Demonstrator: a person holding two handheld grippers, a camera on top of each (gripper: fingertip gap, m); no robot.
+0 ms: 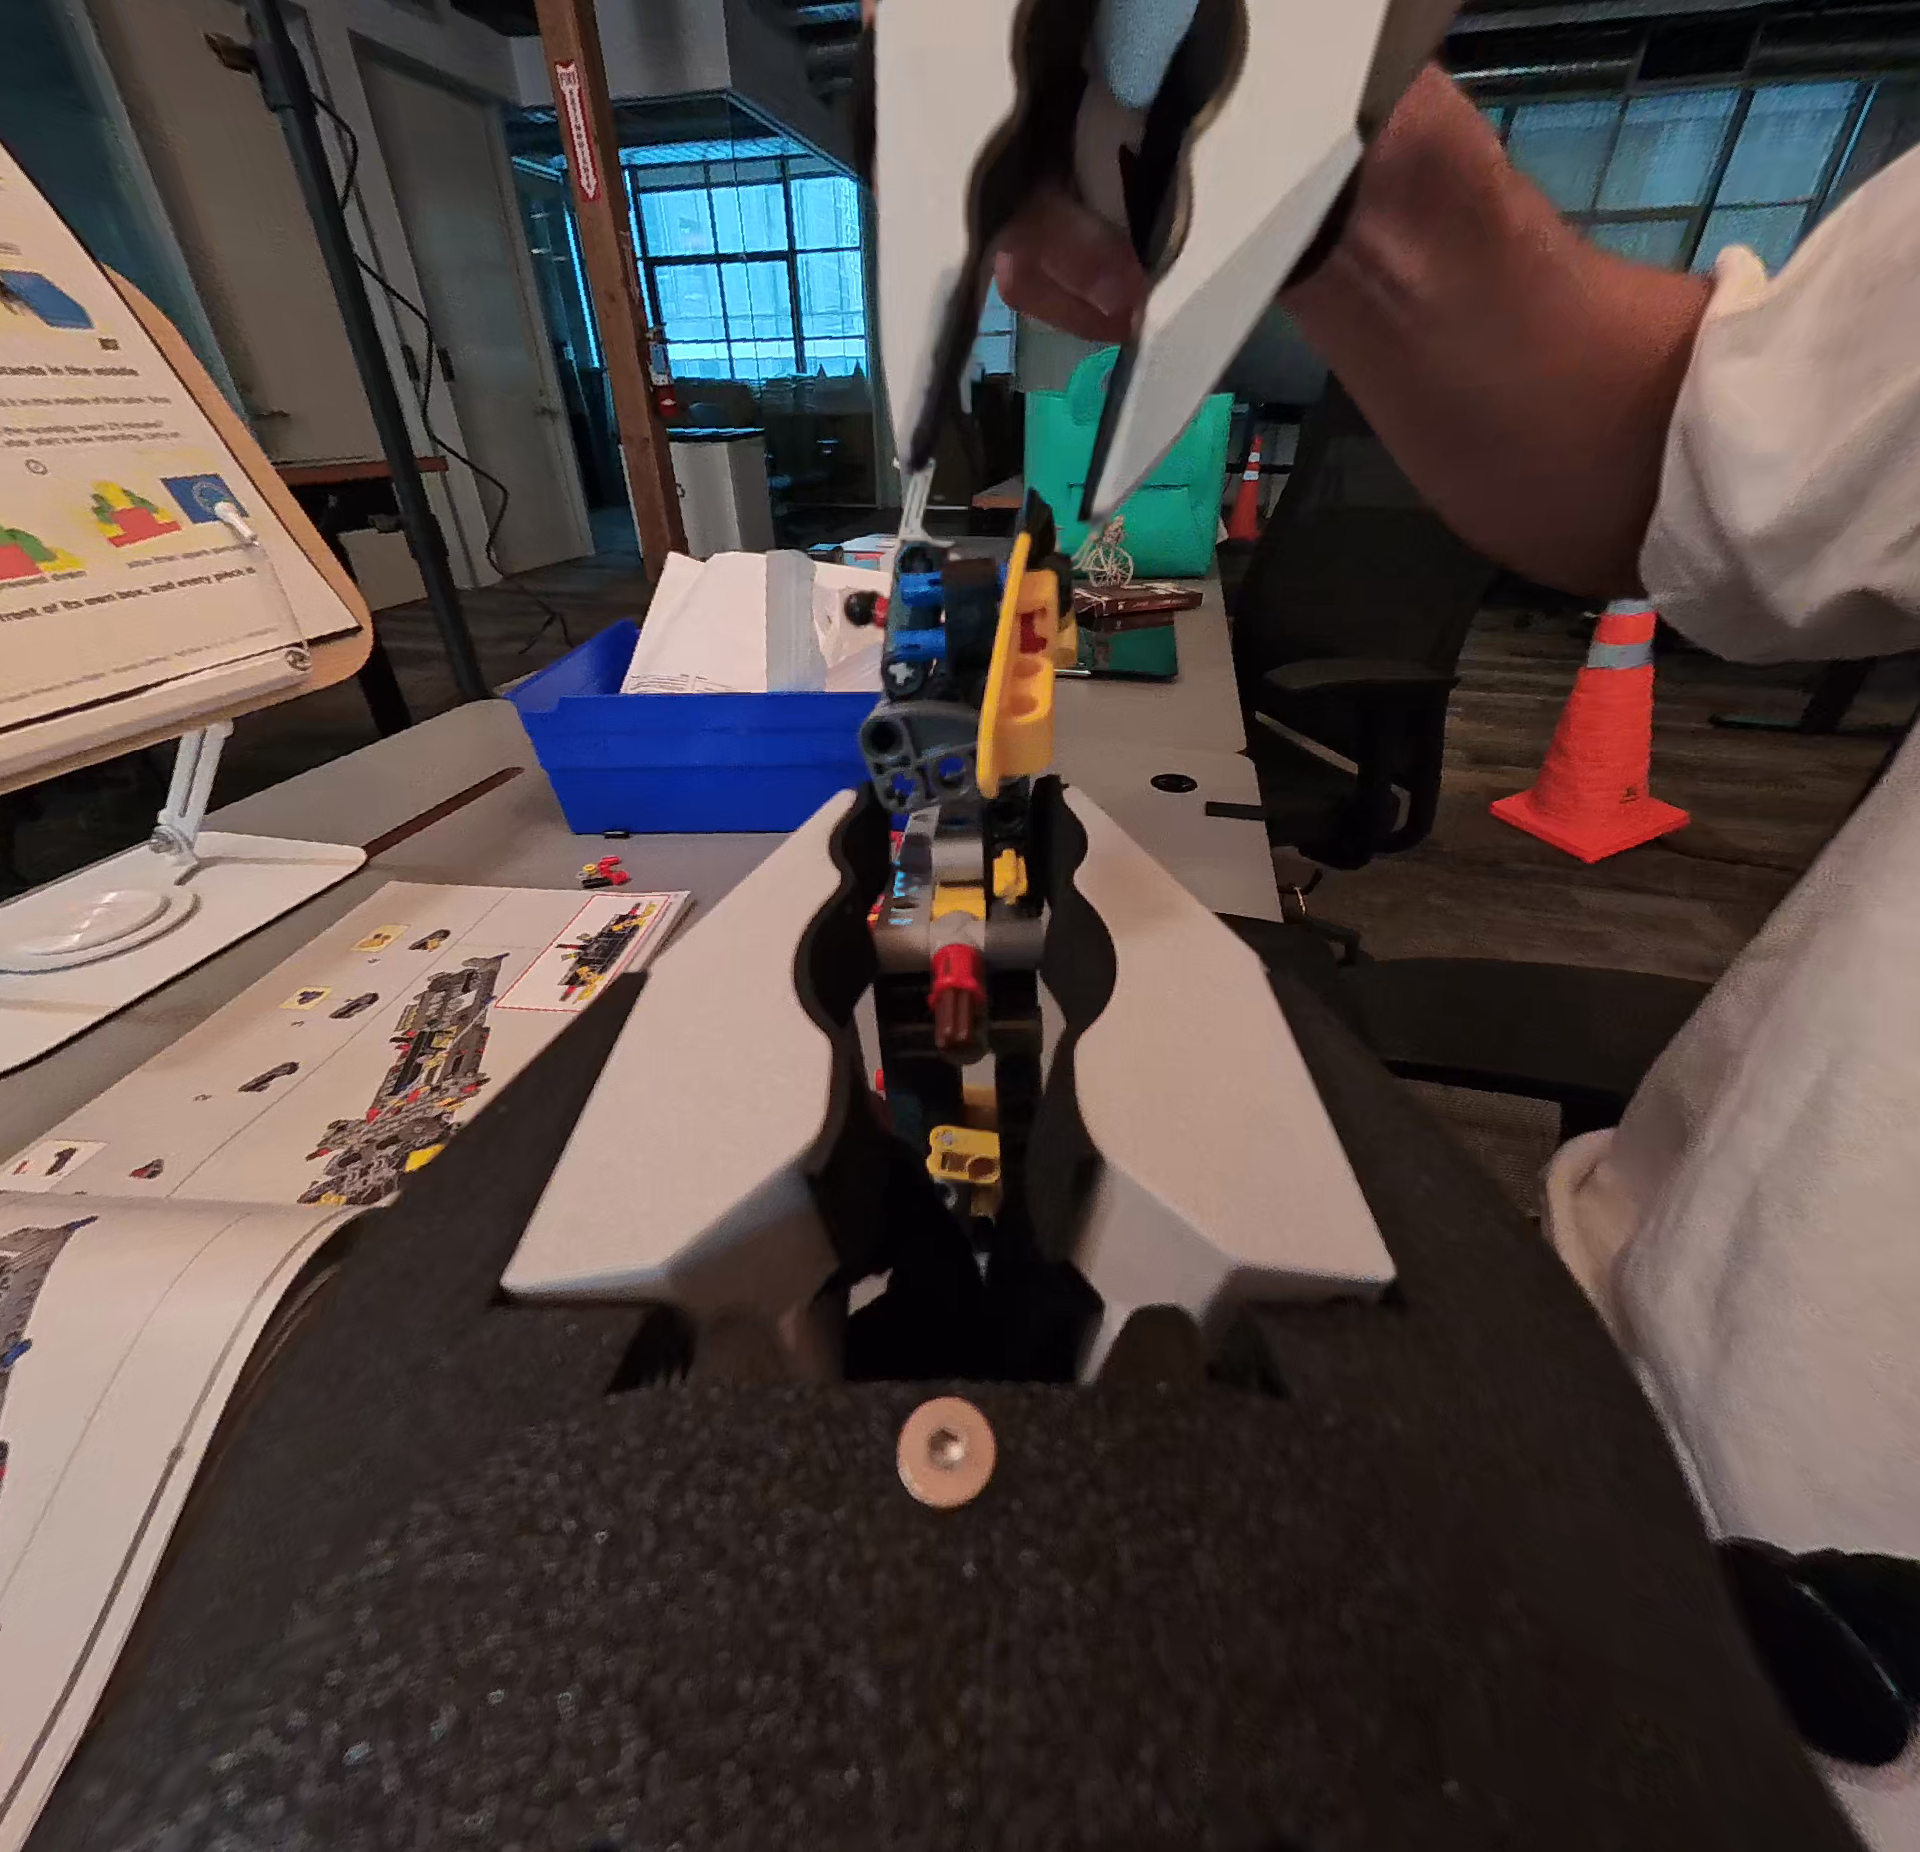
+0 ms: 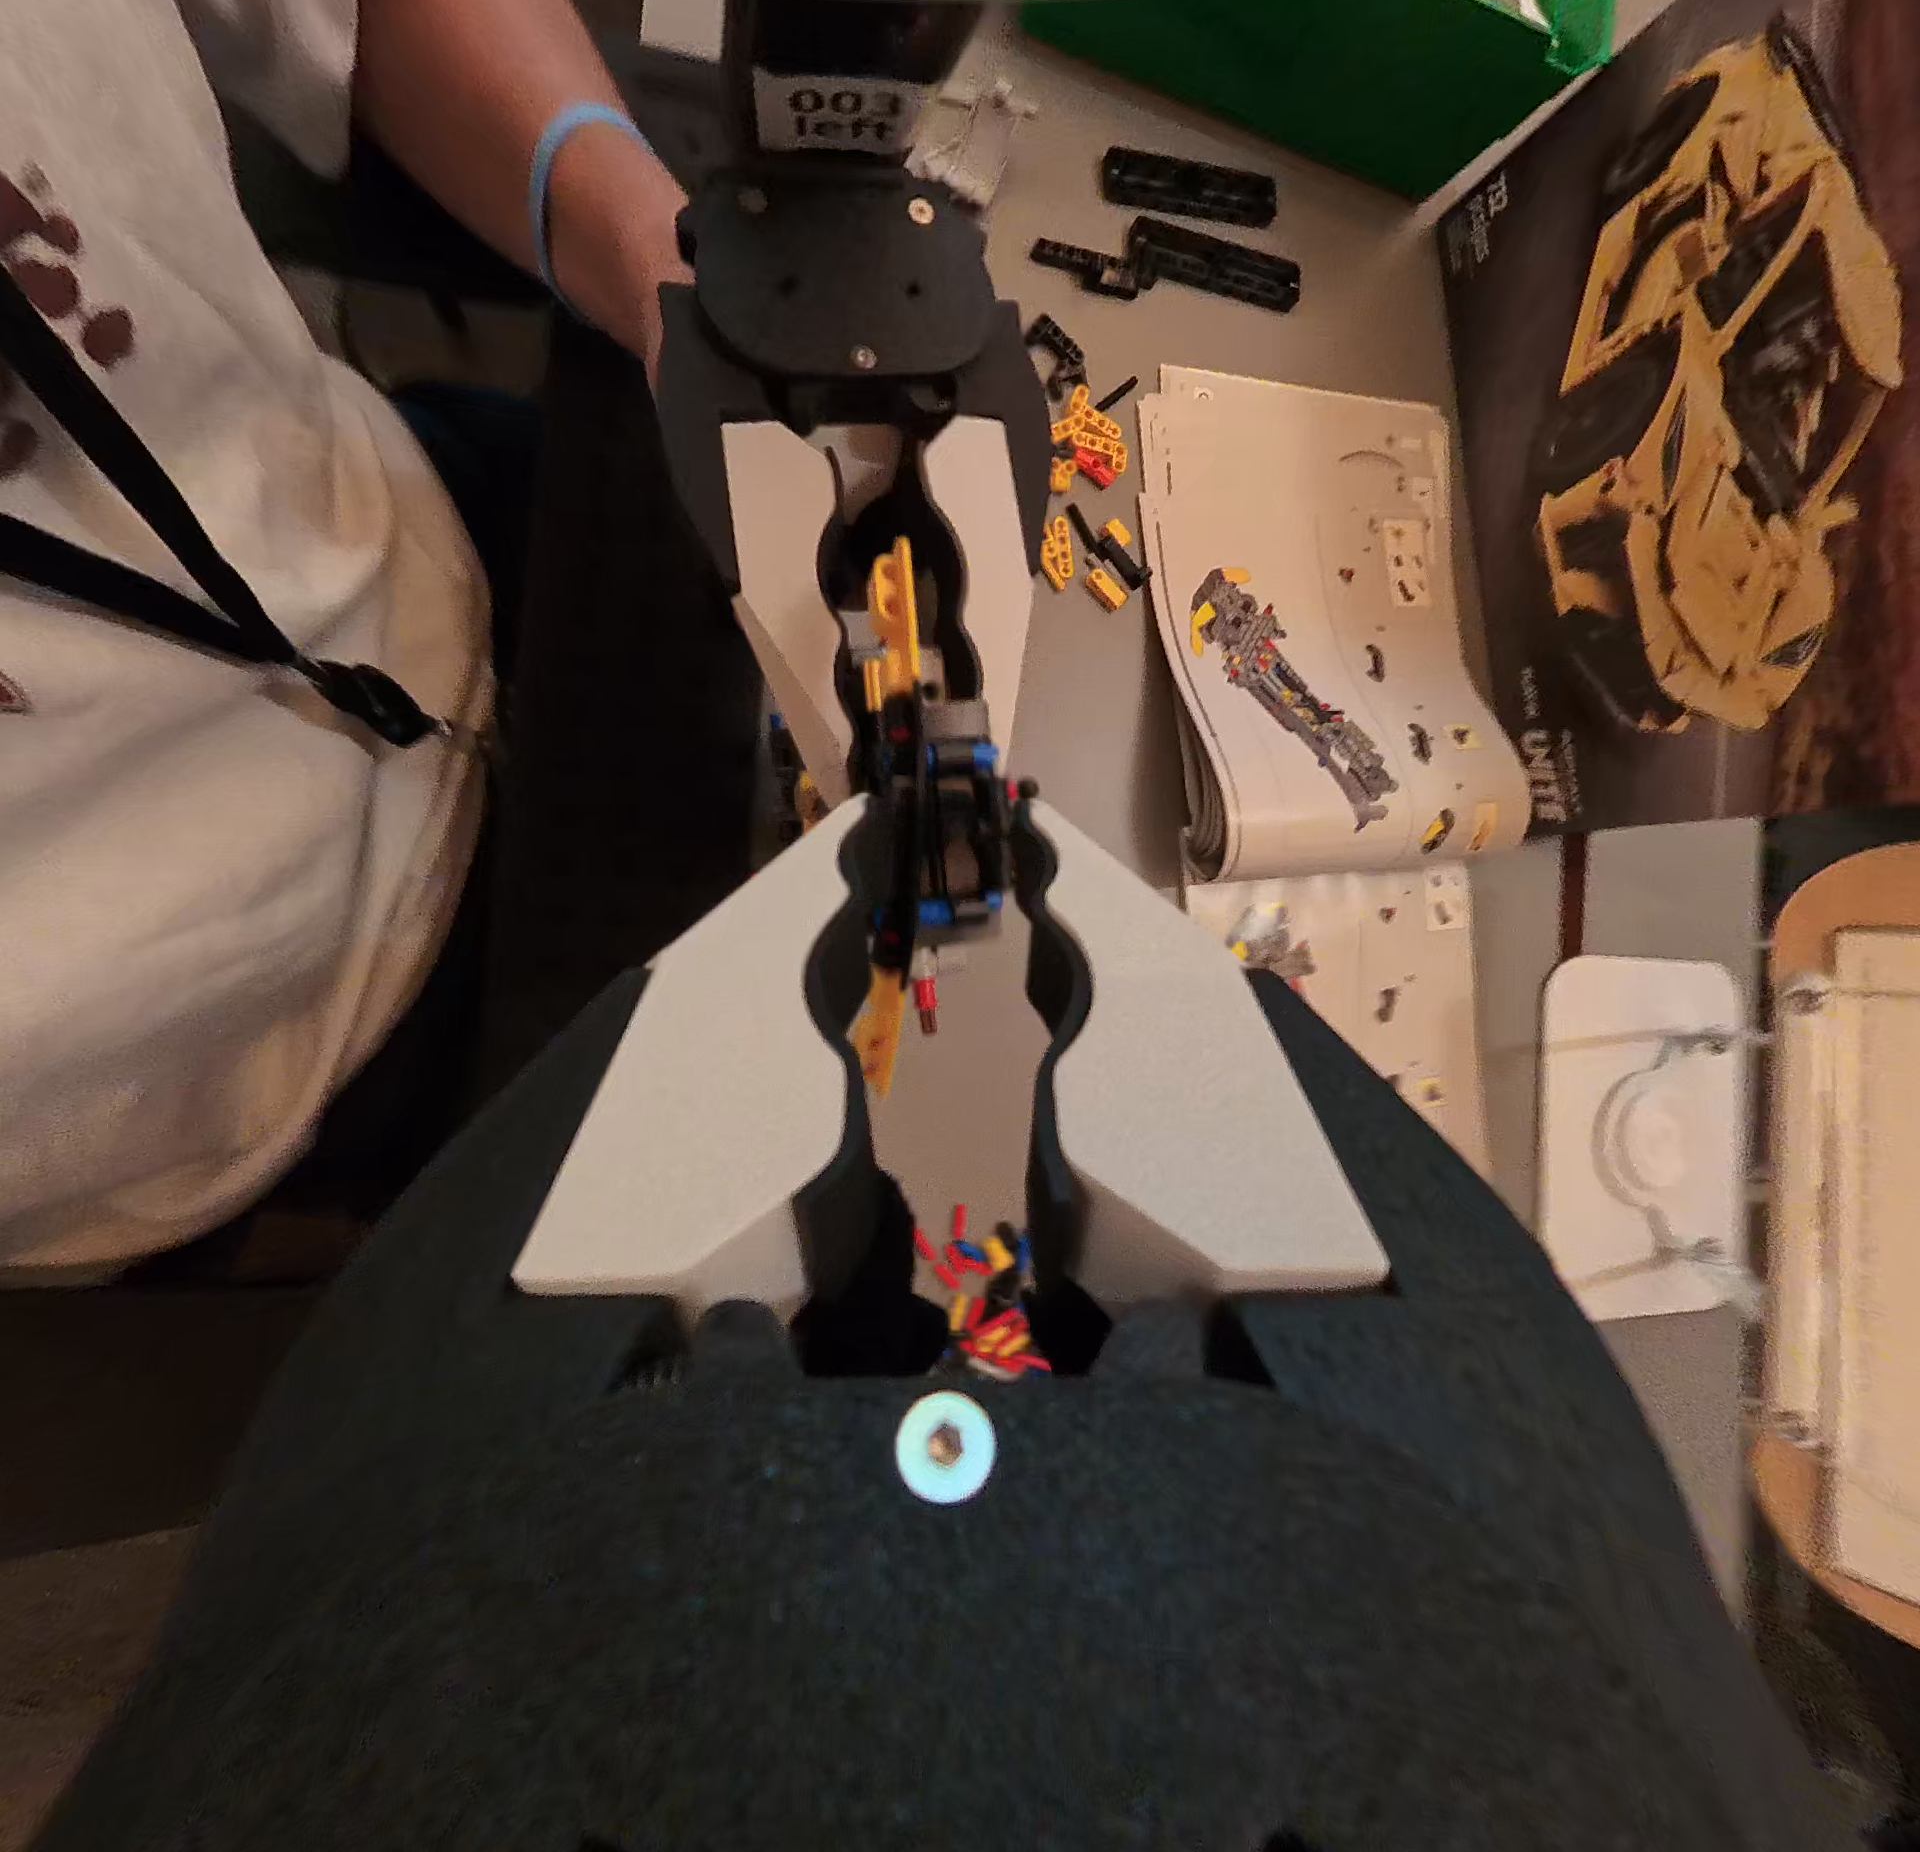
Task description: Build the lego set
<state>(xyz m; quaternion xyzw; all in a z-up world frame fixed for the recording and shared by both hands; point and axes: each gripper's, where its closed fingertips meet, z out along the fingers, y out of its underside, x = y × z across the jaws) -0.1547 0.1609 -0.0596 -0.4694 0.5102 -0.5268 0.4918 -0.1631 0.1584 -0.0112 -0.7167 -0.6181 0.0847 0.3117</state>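
Two grippers meet over the desk [image 1: 1143, 722], and one lego assembly [image 1: 961, 722] hangs between them, clear of the desktop. Nearest in the left wrist view, the left gripper [image 1: 956, 867] has its grey fingers [image 1: 717, 1054] clamped on the lower half of the assembly, a narrow stack of black, grey and yellow beams with a red pin facing the camera. Above the fingertips the assembly stands upright, with blue pins on its left side and a yellow curved panel on its right. Coming down from above, the right gripper [image 1: 997, 483] has its tips a little apart around the top of the assembly; whether they touch it I cannot tell.

From the right wrist view, the right gripper [image 2: 940, 815] straddles the black and blue end of the same assembly [image 2: 935, 826], fingers parted with gaps showing on both sides. Under it lies a heap of small red, blue and yellow pins [image 2: 987, 1303]. Beyond, the left gripper [image 2: 883, 659] grips the yellow end.

Farther toward the left edge of the desk an open instruction booklet [image 1: 343, 1033] lies flat, and behind it a blue bin [image 1: 686, 753] sits near the far edge. Loose yellow and black pieces [image 2: 1091, 493] lie beside the booklet [image 2: 1320, 618], next to the set's box [image 2: 1704, 400].
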